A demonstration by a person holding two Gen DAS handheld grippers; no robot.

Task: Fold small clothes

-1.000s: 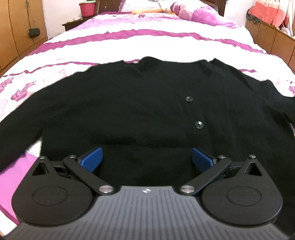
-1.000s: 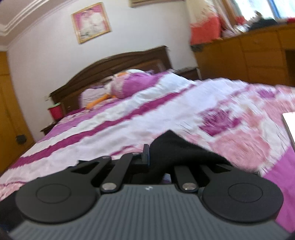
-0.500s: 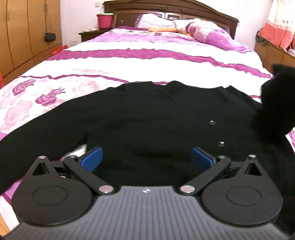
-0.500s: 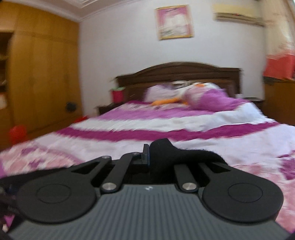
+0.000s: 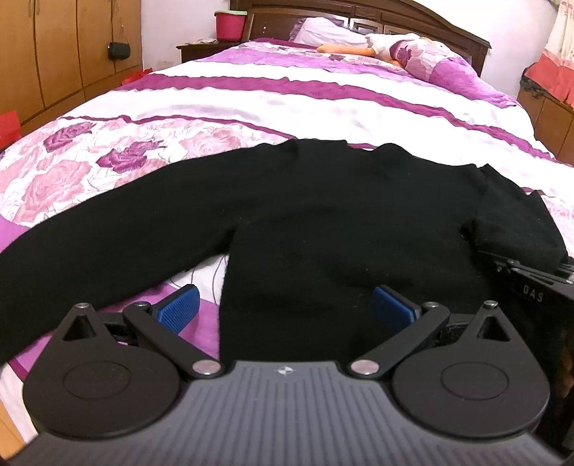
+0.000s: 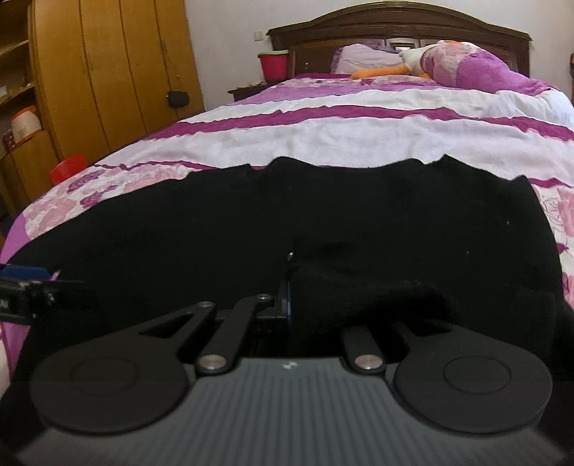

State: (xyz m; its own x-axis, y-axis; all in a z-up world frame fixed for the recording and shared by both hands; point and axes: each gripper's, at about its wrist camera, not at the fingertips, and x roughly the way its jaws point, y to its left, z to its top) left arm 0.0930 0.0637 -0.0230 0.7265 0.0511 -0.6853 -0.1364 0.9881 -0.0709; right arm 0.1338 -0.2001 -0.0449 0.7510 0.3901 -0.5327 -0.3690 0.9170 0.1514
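Observation:
A black cardigan (image 5: 323, 222) lies flat on the bed, its left sleeve (image 5: 107, 243) stretched out to the side. My left gripper (image 5: 287, 304) hovers open over the hem, with blue pads (image 5: 179, 304) wide apart and nothing between them. My right gripper (image 6: 297, 297) is shut on the end of the right sleeve (image 6: 358, 297), which is folded inward over the cardigan's body (image 6: 358, 215). In the left wrist view the folded sleeve (image 5: 516, 226) and the right gripper (image 5: 531, 283) show at the right edge. The left gripper (image 6: 25, 283) shows at the left edge of the right wrist view.
The bed cover (image 5: 323, 96) is white with purple stripes and roses. Pillows (image 5: 430, 61) lie against the dark headboard. A wooden wardrobe (image 6: 107, 71) stands left of the bed, with a red bucket (image 5: 229, 25) on the nightstand and a red tub (image 6: 68, 166) on the floor.
The right gripper swung left and down with the sleeve, from beside the cardigan to over its body, covering the buttons. The left gripper shifted left along the hem and stayed open.

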